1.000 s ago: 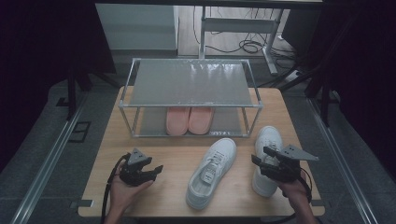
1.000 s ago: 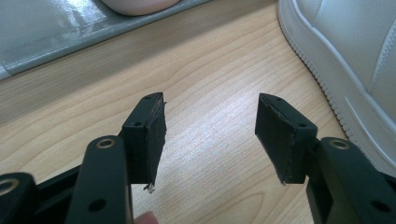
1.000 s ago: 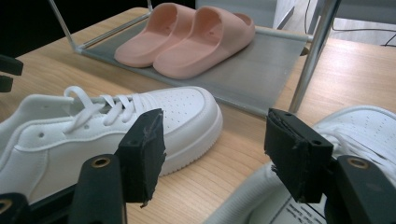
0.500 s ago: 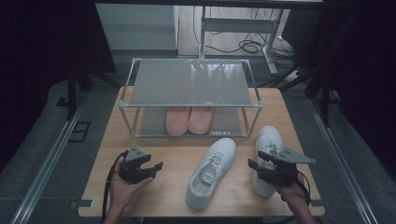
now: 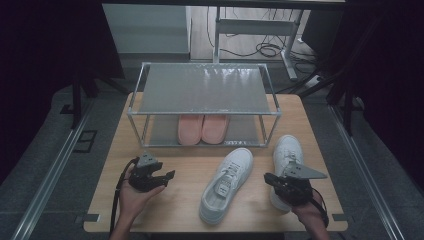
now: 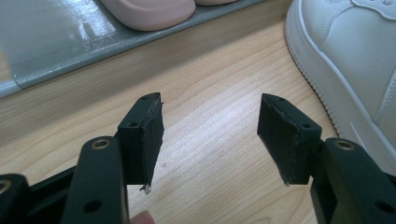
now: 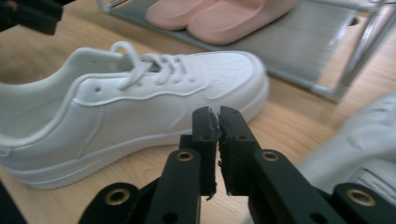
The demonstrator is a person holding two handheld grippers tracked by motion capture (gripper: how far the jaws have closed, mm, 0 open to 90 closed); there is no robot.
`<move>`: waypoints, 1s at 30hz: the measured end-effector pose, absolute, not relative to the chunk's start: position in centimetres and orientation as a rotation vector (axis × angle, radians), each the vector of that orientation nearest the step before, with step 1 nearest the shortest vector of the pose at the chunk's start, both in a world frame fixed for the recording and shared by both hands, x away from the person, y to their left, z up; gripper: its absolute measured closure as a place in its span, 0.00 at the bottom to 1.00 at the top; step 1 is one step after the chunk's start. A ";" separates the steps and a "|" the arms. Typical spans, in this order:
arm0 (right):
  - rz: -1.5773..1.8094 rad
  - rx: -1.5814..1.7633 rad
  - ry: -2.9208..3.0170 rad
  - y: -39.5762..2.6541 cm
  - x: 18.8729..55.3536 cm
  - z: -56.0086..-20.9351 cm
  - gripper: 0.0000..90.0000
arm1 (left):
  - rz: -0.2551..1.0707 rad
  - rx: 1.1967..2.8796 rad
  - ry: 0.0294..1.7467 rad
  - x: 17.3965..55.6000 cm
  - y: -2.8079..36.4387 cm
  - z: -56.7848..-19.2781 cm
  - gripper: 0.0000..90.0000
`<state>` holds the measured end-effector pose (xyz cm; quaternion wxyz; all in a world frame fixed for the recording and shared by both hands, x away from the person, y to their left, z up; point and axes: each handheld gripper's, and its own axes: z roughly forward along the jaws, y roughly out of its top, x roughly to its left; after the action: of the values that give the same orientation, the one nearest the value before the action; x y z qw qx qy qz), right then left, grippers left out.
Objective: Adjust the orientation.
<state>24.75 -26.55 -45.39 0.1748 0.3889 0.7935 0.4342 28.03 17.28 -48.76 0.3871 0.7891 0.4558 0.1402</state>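
High view, from the near edge of the desk [image 5: 175, 210] outward: the left gripper [image 5: 162, 178] sits in a hand near the front left corner, its jaws spread apart with bare wood between them. The right gripper [image 5: 272, 180] is held near the front right corner, over the heel end of the right-hand white sneaker [image 5: 286, 152]; its jaws have just been closing and now stand pressed together with nothing between them — clenched on air.

Between the two grippers lies the other white sneaker [image 5: 226, 184], slanting from the front middle of the desk toward the rack, toe pointing away from the person. Its mate lies just to its right, close to the desk's right edge, toe also pointing away.

Left gripper view: the two black pads [image 6: 142, 135] stand well apart above the wood grain, and the sneaker's sole rim [image 6: 317, 88] runs along the right side.

Right gripper view: the shut jaws point at the side of the laced sneaker [image 7: 130, 107], without touching it.

Farther back, a metal shoe rack [image 5: 205, 90] stands across the rear half of the desk — a pair of pink slippers [image 5: 202, 129] rests side by side on its lower shelf. A small strip of print on the rack's front rail is too small to read; no brand mark can be made out on the shoes.
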 end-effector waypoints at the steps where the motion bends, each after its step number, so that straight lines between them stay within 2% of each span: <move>1: 1.224 1.094 2.265 -26.2 24.7 -45.4 0.97 | 0.358 2.003 1.168 28.0 17.3 -48.7 0.46; 22: 1.315 0.799 2.473 -15.9 22.3 -45.5 1.00 | 0.346 2.019 1.187 27.9 17.2 -49.2 0.46; 30: 1.265 0.777 2.537 -14.3 22.3 -46.5 1.00 | 0.336 2.017 1.203 28.0 17.4 -49.5 0.46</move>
<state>22.28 -14.26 -46.51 0.1008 0.2630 0.8587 0.4281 27.97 17.40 -49.55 0.3749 0.7882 0.4700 0.1314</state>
